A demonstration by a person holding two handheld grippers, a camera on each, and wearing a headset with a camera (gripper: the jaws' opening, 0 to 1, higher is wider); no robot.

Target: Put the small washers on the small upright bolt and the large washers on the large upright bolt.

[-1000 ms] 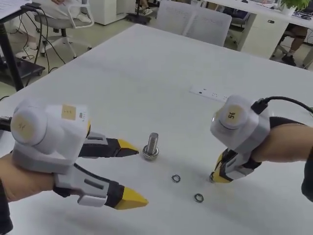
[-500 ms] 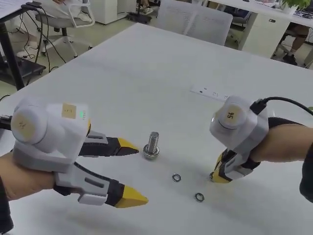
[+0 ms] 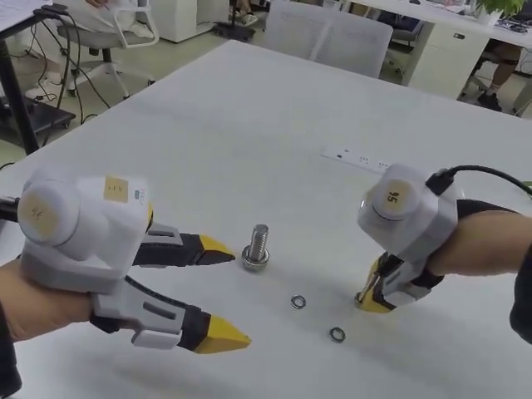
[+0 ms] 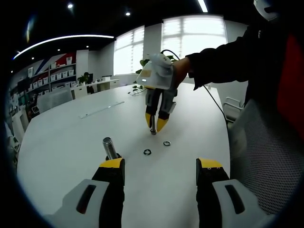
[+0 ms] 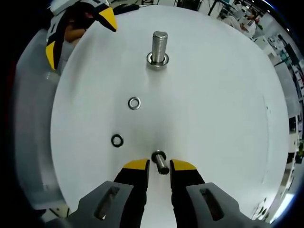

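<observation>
R hand-held gripper (image 3: 370, 299) is pointing down at the tabletop (image 3: 249, 141), its jaws standing nearly shut either side of the small bolt (image 5: 160, 162). Can't tell whether they're actually pinching it. L hand-held gripper (image 3: 234, 294) is hanging wide open w/ nothing in it, one tip just beside the large bolt (image 3: 258, 243). That bolt is standing upright w/ a ring (image 5: 157, 64) round its base, prob. a washer already on. Two loose ones are lying flat between the bolts: first washer (image 3: 298, 302) nearer the large bolt, second washer (image 3: 337, 334) nearer the small bolt, the two apart.

Step in hand, as I'm judging it: getting a loose washer onto the small bolt, w/ R possibly steadying it. L is free, so it should be taking the washer by its rim. Pinch lightly, since a thin ring is likely skidding on a smooth top. Keep it level, centre the hole over the bolt tip, release low. If R is letting go, open slowly so the bolt isn't tipping.
</observation>
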